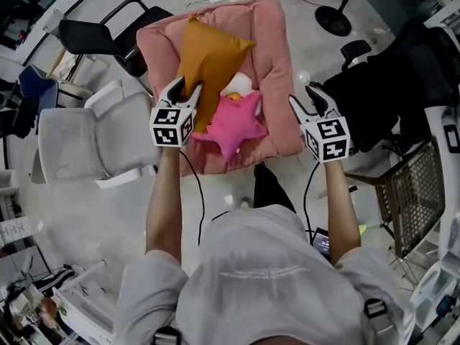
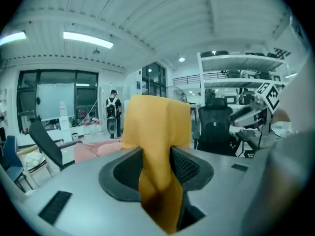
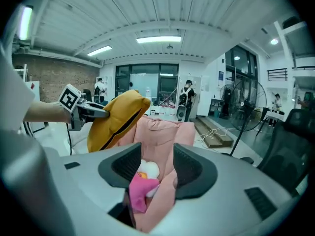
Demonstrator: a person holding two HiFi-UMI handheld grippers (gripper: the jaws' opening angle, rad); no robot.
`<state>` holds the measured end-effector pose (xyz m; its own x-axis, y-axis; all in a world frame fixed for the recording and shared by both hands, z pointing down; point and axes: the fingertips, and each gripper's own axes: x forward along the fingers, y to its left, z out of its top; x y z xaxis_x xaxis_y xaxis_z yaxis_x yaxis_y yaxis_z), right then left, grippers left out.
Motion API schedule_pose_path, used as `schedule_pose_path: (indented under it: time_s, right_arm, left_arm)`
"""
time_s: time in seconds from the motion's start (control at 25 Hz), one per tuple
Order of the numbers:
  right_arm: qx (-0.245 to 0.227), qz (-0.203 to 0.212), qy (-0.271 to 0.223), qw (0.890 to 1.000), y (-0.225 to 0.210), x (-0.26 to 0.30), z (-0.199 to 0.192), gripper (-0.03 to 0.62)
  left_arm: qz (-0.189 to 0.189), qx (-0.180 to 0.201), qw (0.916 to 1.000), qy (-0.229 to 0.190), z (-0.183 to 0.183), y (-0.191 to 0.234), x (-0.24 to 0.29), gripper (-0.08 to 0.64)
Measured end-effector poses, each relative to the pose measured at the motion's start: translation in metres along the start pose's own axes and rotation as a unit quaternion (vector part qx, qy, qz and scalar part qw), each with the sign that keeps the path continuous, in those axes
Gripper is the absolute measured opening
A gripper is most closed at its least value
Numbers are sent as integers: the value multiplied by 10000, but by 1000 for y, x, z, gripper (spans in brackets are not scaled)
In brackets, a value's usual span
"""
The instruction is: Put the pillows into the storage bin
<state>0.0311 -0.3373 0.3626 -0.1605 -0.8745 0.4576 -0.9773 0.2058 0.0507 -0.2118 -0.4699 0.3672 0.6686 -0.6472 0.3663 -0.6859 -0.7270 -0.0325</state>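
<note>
A mustard-yellow pillow [image 1: 208,60] hangs in the air with my left gripper [image 1: 183,88] shut on its lower edge; in the left gripper view its cloth [image 2: 155,122] fills the gap between the jaws [image 2: 156,156]. Below it lies a large pale-pink padded cushion [image 1: 277,42] with a hot-pink star pillow [image 1: 233,124] and a white plush [image 1: 239,85] on it. My right gripper [image 1: 307,98] is at the cushion's right edge. In the right gripper view the pale-pink fabric [image 3: 162,132] runs down between the jaws [image 3: 156,163], with the star pillow [image 3: 140,188] just beyond.
A grey armchair [image 1: 86,139] stands left of the pink cushion and black chairs [image 1: 108,38] behind it. A black office chair [image 1: 388,85] and a mesh chair [image 1: 413,192] are on the right. A white crate [image 1: 86,300] sits at my lower left. People stand far off.
</note>
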Motion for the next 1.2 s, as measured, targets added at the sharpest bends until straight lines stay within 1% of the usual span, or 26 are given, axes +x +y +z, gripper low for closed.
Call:
schedule_pose_path:
  time_s: [0.16,0.32,0.48,0.64,0.76,0.88,0.96,1.04,1.12,1.2]
  right_arm:
    - [115,-401,-281,9987,4,-59,2,219]
    - [266,-808,-276,9960,5,-121,-17,223]
    - [544,-1347,-223,9891,-15,-182,-43,227]
    - [922,-1871,-142,9779,-40,-240,-81,229]
    - [1254,-2334,-47,9643,-58,-293,-123,232]
    - [1630,-2788,52,9464,-68,-358,-173,232]
    - [1819,-3014,128,9359,-74,-402,-208,232]
    - [1998,-3194,204,9261,-82,-447,-248,235]
    - [2225,-3378,328,9139,-90,-493,-295,236]
    - [2485,-3529,494,9007,-90,-535,-345,241]
  left_arm:
    - [-310,263,9977,-537,52,-35,-32,187]
    - [-793,342,9929,-812,76,-84,-57,182]
    - [-1418,453,9851,-861,85,-147,-54,175]
    - [-2030,643,9743,-736,79,-222,-41,173]
    - [-2559,795,9616,-599,69,-293,-27,170]
    - [-3119,1038,9436,-395,52,-374,-23,167]
    - [-3425,1223,9312,-262,37,-430,-25,169]
    - [-3679,1346,9200,-117,20,-488,-28,168]
    - [-3936,1423,9082,63,-2,-550,-31,168]
    - [-4228,1497,8933,294,-30,-611,-37,169]
